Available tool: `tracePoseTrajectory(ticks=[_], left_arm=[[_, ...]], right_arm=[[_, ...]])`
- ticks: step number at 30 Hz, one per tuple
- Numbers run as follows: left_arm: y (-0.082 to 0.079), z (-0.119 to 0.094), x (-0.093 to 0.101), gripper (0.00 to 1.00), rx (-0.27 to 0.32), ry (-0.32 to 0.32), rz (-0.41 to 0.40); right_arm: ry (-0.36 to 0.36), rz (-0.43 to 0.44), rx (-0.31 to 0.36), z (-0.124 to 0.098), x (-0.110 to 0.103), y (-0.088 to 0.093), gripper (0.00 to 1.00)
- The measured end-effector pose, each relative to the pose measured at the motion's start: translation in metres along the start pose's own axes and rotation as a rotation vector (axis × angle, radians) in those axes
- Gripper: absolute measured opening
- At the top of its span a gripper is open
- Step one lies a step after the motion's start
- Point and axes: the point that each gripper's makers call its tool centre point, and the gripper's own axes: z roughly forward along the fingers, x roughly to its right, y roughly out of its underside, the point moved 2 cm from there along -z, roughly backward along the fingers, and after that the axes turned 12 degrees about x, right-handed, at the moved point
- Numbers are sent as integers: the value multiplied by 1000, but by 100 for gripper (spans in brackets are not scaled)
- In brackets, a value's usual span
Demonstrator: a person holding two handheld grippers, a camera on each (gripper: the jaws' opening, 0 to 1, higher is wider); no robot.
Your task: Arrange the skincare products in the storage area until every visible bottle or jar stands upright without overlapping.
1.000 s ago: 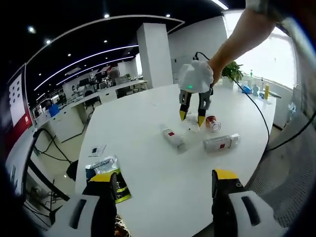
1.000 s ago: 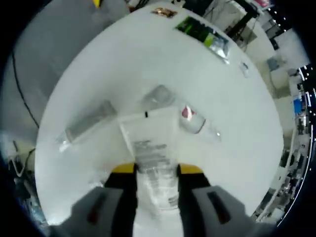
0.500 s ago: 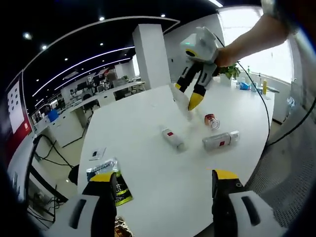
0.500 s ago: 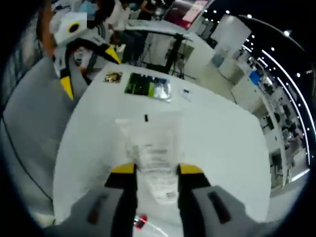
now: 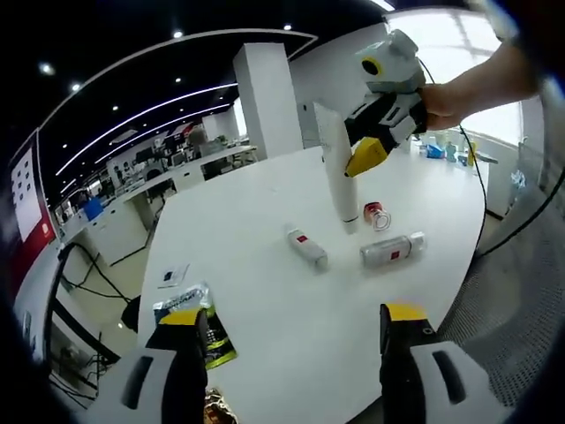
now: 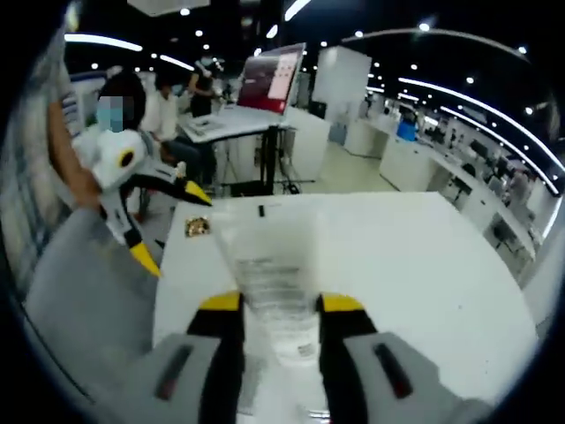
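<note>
We're holding a tall white tube (image 5: 335, 168) upright in the right gripper (image 5: 366, 155), its lower end touching down on the white counter (image 5: 265, 309) toward the far side. In the right gripper view the yellow-tipped jaws are closing on both sides of that tube (image 6: 272, 283), a translucent one with printed text, so the right gripper (image 6: 275, 305) is clamping it firmly.

Just beside the tube's foot, a small jar with a red label (image 5: 378, 215) is lying on its side. Nearer to us, a white bottle with a red mark (image 5: 306, 247) is lying flat, and next to it a clear bottle with a red label (image 5: 390, 251) is also lying down, toward the counter's right edge. The three are close together but not touching.

The left gripper (image 5: 291, 331) is hanging over the counter's near edge with its jaws spread wide and nothing between them; we're seeing it too from the right gripper view (image 6: 154, 225), off the counter's left side. A green and silver packet (image 5: 190, 309) and a small white card (image 5: 174, 272) are sitting by the counter's left edge, and a small gold item (image 6: 198, 227) is resting at a corner.
</note>
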Motion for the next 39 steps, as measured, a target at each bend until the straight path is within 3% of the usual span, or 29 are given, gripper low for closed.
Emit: tracePoseTrajectory(ticks=[8, 17, 23, 31, 39], left_arm=[[-2, 0, 6, 87, 14, 22, -30], [1, 1, 9, 88, 3, 34, -49], [5, 3, 10, 88, -15, 40, -63], [11, 4, 12, 87, -49, 50, -67], [12, 5, 14, 88, -54, 61, -75]], right_arm=[[43, 104, 84, 6, -19, 1, 30], [6, 179, 144, 40, -45, 9, 30], [22, 226, 176, 57, -54, 19, 30], [12, 223, 246, 65, -66, 20, 30], [39, 281, 241, 63, -64, 20, 32]])
